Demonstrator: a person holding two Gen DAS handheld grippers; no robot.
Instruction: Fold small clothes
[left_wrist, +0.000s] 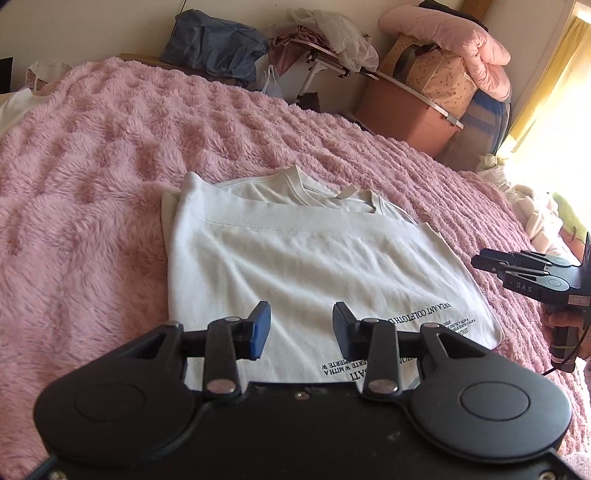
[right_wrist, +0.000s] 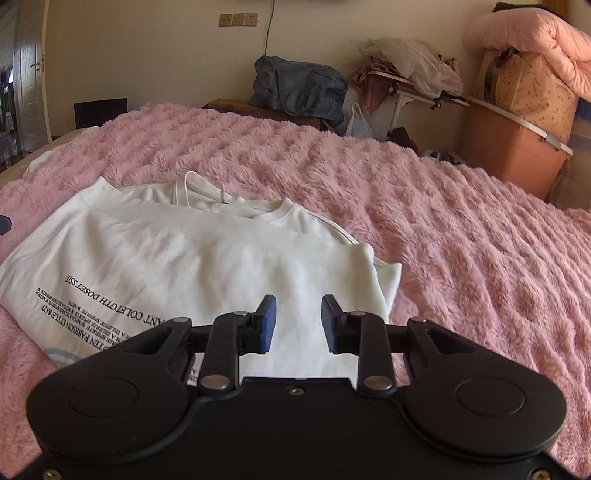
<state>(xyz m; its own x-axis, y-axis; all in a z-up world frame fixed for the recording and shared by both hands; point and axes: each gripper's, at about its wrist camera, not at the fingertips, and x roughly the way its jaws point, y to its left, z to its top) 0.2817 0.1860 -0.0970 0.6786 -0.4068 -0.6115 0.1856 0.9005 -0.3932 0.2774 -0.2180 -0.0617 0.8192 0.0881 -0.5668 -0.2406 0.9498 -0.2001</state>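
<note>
A white T-shirt (left_wrist: 303, 258) with black printed text lies folded on the pink fluffy blanket (left_wrist: 92, 184), its collar at the far end. My left gripper (left_wrist: 301, 328) is open and empty, hovering over the shirt's near edge. My right gripper (right_wrist: 298, 321) is open and empty above the shirt (right_wrist: 166, 258) near its right side. The right gripper also shows in the left wrist view (left_wrist: 480, 263) at the right edge, held in a hand beside the shirt.
Beyond the bed's far edge stand a blue-grey bag (right_wrist: 299, 86), a small rack with plastic bags (right_wrist: 410, 70), an orange-brown box (right_wrist: 509, 147) and a pink quilt (right_wrist: 535, 40). More pale clothes (left_wrist: 535, 210) lie at the bed's right edge near the window.
</note>
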